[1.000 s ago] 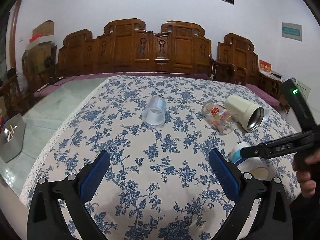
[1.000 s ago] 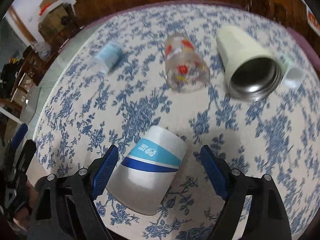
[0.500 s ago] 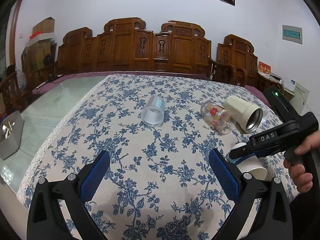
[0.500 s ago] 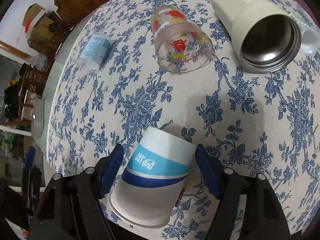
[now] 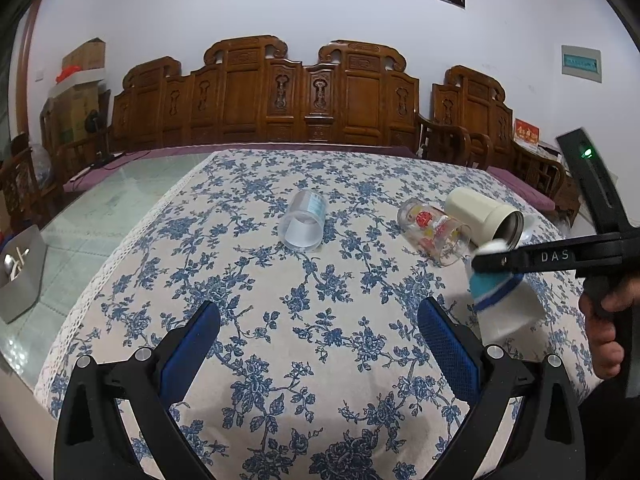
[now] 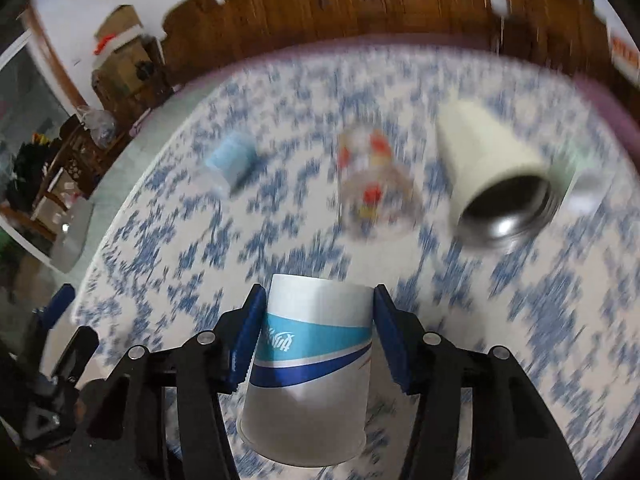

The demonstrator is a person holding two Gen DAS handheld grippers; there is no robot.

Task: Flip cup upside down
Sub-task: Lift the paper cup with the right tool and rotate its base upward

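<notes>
A white paper cup (image 6: 312, 364) with a blue band is clamped between my right gripper's (image 6: 318, 320) blue pads. Its closed base points away from the camera and its open rim hangs low toward me. In the left wrist view the same cup (image 5: 502, 304) is held tilted above the flowered tablecloth (image 5: 304, 320) at the right, base up, under the right gripper's black finger (image 5: 532, 258). My left gripper (image 5: 320, 340) is open and empty, low over the near part of the cloth.
Three vessels lie on their sides farther back: a clear plastic cup (image 5: 304, 222), a printed glass (image 5: 434, 232) and a cream steel-lined tumbler (image 5: 486, 218). A grey box (image 5: 20, 268) sits on the glass tabletop at left. Carved wooden chairs (image 5: 280, 92) line the far side.
My right gripper has closed on the paper cup, lifted it off the cloth and swung it from lying on its side toward base-up. The left gripper has stayed open and nearly still.
</notes>
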